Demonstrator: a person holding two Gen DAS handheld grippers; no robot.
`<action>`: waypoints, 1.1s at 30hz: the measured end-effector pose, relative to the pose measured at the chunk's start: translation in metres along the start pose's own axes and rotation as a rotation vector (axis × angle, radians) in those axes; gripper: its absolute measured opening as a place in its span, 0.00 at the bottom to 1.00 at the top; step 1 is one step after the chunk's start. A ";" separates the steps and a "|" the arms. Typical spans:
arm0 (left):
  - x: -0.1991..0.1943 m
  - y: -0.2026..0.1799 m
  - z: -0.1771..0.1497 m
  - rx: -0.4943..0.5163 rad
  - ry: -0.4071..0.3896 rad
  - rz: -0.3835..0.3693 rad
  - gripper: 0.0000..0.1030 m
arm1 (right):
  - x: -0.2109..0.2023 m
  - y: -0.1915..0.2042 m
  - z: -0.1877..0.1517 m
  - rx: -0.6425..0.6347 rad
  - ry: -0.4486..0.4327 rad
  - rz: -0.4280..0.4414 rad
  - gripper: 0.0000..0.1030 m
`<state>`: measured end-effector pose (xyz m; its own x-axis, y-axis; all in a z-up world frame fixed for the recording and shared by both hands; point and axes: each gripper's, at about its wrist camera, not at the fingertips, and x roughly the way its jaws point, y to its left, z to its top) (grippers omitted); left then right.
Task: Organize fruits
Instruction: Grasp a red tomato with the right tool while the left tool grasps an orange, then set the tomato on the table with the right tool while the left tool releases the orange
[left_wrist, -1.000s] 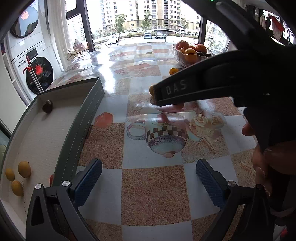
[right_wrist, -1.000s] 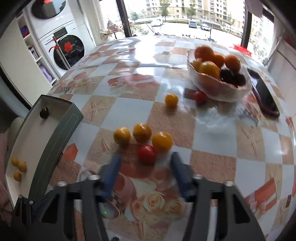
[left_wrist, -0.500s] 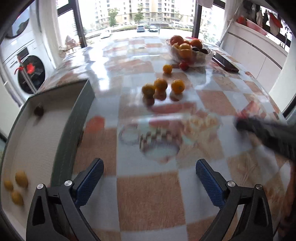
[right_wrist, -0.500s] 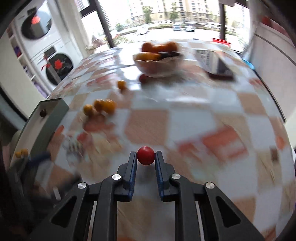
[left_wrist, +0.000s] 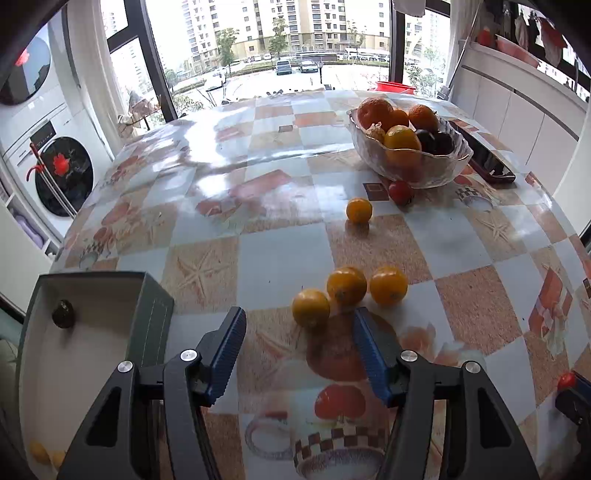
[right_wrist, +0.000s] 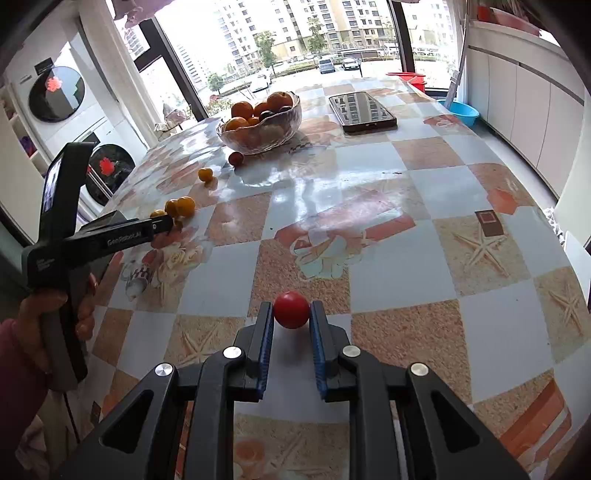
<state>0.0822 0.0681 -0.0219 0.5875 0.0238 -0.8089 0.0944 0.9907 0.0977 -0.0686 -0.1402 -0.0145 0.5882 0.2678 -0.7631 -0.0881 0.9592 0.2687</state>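
My right gripper (right_wrist: 291, 314) is shut on a small red tomato (right_wrist: 291, 309) and holds it over the table's right side. My left gripper (left_wrist: 299, 325) is open and empty, just short of three yellow-orange fruits (left_wrist: 347, 285) grouped on the table; they also show in the right wrist view (right_wrist: 177, 208). A fourth orange fruit (left_wrist: 359, 210) and a red tomato (left_wrist: 400, 192) lie near a glass fruit bowl (left_wrist: 410, 162). A grey tray (left_wrist: 149, 317) at the left holds a dark fruit (left_wrist: 63, 314) and small yellow fruits (left_wrist: 38, 451).
A phone (right_wrist: 362, 110) lies beyond the bowl at the back right. The left gripper's body and the hand on it (right_wrist: 70, 258) stand at the left in the right wrist view. Washing machines (left_wrist: 55, 173) stand past the table's left edge.
My right gripper closed on the red tomato and carried it away to the right side of the table. My left gripper moved forward toward the three orange fruits and its jaws narrowed.
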 end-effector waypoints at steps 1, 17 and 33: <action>0.001 -0.001 -0.002 0.003 -0.004 0.000 0.60 | 0.000 -0.001 0.000 0.002 0.000 0.002 0.21; -0.066 -0.012 -0.095 -0.054 -0.030 -0.049 0.23 | -0.019 0.012 -0.028 -0.111 0.007 -0.100 0.21; -0.061 -0.002 -0.100 -0.066 -0.032 -0.020 0.87 | -0.011 0.012 -0.020 -0.125 0.024 -0.207 0.77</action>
<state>-0.0346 0.0780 -0.0307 0.6114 0.0005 -0.7913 0.0539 0.9976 0.0423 -0.0926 -0.1295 -0.0149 0.5850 0.0650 -0.8084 -0.0671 0.9972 0.0316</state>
